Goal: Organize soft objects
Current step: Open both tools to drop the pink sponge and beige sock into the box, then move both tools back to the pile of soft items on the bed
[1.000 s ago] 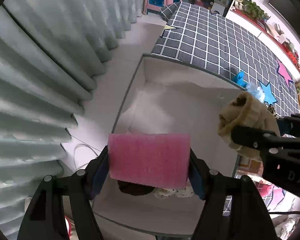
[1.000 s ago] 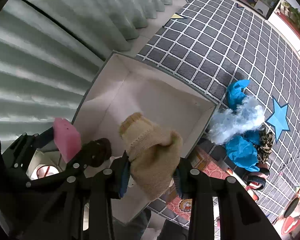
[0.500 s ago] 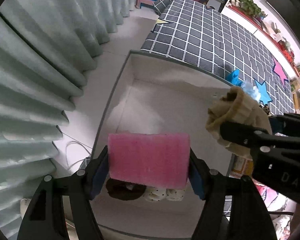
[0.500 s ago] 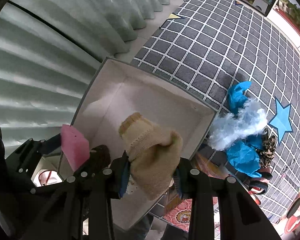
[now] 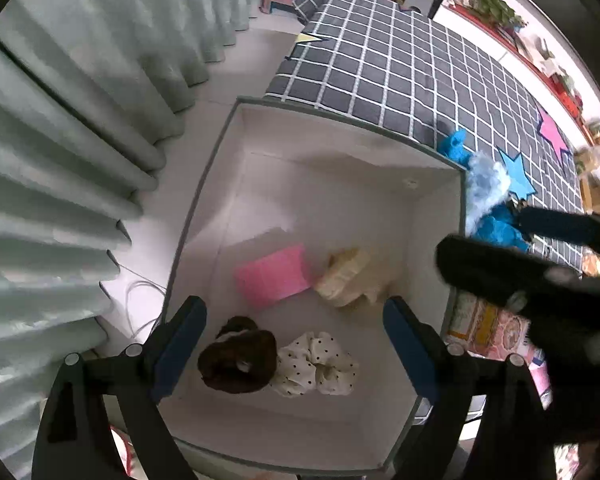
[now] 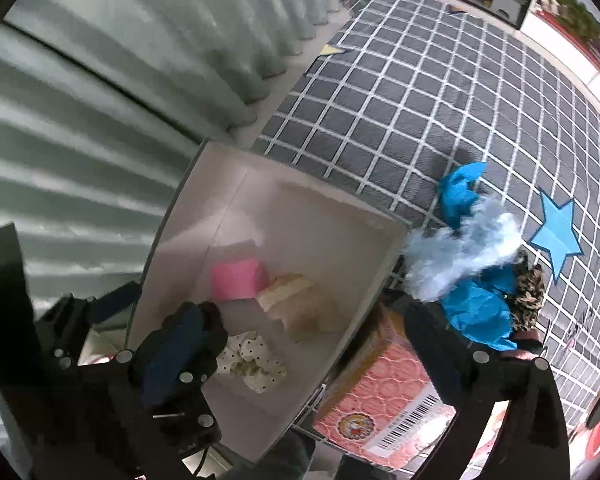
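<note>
My left claw [image 5: 294,332] points straight down, its blue-padded fingers [image 5: 178,346] spreading apart with nothing between them. My right claw [image 6: 300,344] tilts steeply downward beside it, its jaws also opening wide and empty. From the left view, the right claw's black fingers [image 5: 512,276] reach in from the right edge, blurred.

Pink sponge [image 5: 274,278], polka-dotted scrunchie [image 5: 314,364]
</note>
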### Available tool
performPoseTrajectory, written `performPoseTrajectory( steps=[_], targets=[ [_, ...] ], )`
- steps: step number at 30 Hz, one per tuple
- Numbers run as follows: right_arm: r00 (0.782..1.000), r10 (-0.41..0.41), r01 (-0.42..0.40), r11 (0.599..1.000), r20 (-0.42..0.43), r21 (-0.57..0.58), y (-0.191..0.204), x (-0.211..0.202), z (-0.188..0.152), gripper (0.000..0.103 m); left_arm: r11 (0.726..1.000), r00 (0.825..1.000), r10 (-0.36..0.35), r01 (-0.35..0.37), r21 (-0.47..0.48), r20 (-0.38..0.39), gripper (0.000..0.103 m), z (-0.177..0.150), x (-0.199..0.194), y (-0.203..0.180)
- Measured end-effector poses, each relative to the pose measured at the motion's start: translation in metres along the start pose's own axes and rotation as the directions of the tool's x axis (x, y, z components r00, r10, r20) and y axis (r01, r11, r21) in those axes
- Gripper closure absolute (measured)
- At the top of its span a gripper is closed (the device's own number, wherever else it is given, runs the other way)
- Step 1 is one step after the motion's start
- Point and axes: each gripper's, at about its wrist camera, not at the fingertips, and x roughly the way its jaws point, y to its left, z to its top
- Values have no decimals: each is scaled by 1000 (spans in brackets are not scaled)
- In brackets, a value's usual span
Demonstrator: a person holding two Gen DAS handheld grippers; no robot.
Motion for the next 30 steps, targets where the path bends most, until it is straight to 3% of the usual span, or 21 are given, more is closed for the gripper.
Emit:
performPoseTrajectory(
  steps=[8, 14, 23, 30],
  targets=[
    [999, 11, -14, 996, 34, 93, -38, -28, -11, 1, 999, 999, -42, 42, 21, 9, 11, 1, -8, -17],
    [999, -20, 9, 980, 51, 199, -98, -44, -27, 1, 995, 997, -78, 77, 67, 6, 11, 9, -17, -42],
    [996, -84, 75, 909, 4, 410, -206, -41, -64, 1, 985, 996, -93, 90, 146, 10, 11, 19, -30, -86],
    [997, -42, 72, 849, -68, 524, -256, -11, -96, 1, 971, 997, -78, 76, 228, -1, 11, 31, -32, -131]
  ],
)
